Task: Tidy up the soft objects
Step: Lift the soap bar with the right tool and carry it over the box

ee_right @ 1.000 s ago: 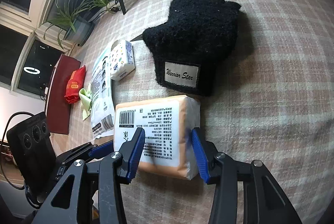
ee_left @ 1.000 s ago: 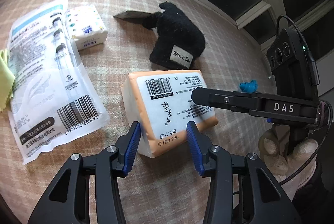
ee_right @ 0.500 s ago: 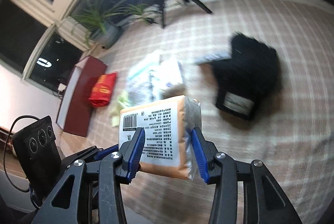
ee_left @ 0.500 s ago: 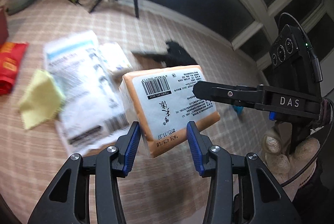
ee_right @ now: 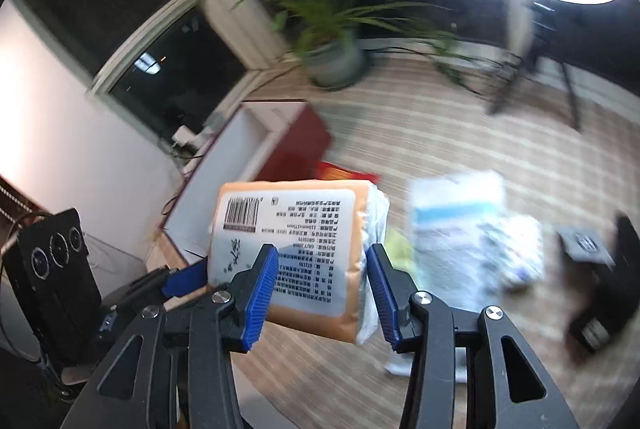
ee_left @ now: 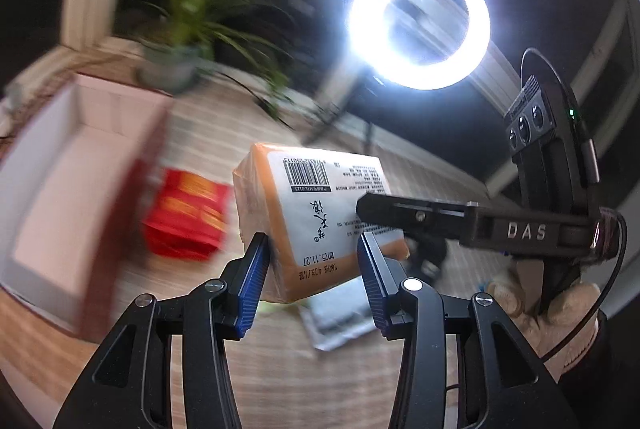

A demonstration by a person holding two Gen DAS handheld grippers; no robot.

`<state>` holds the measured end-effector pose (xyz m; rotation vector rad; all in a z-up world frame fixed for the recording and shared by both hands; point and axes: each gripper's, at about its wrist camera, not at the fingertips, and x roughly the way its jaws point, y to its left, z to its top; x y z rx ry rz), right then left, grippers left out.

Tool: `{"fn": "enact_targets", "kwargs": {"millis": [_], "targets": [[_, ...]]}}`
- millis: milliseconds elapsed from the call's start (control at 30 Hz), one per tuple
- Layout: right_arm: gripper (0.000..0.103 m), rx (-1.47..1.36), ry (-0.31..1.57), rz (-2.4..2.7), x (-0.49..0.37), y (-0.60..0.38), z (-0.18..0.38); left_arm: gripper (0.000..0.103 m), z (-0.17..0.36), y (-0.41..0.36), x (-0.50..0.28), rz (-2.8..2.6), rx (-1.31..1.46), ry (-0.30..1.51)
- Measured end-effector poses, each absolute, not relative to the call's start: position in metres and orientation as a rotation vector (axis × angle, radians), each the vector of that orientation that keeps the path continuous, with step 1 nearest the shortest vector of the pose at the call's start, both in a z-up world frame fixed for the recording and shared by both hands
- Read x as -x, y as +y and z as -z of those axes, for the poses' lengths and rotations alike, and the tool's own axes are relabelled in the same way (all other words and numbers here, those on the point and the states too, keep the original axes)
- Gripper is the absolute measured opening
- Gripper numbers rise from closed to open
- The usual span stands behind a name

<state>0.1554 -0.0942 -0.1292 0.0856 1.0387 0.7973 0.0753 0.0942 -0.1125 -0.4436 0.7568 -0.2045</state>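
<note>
Item: orange tissue pack [ee_left: 316, 217], which we grip with both left tongs [ee_left: 312, 265] and right tongs [ee_right: 322, 285]; label up, barcode end pointing away.

The pack [ee_left: 316, 213] is wrapped in glossy, crinkled plastic film, orange with a smooth white printed label. The left gripper [ee_left: 312, 277] and right gripper [ee_right: 320, 293] have matt black plastic arms, ribbed blue pads [ee_left: 253, 281] and shiny metal screws. The glove [ee_left: 552, 313] is knitted cloth. The table [ee_right: 460, 145] wears matt checked cloth. The box [ee_right: 288, 145] looks smooth, dark red outside, white inside.
</note>
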Motion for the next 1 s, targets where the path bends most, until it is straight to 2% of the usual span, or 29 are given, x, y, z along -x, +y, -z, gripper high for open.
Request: {"fn": "enact_targets", "kwargs": {"millis": [467, 1000], "targets": [[0.042, 0.042, 1.065, -0.984, -0.194, 0.110, 0.123, 0.043, 0.128, 0.259, -0.086, -0.021, 0.585, 0.714], [0.043, 0.167, 1.219, -1.030, -0.252, 0.209, 0.181, 0.043, 0.179, 0.318, -0.117, -0.120, 0.705, 0.815]]}}
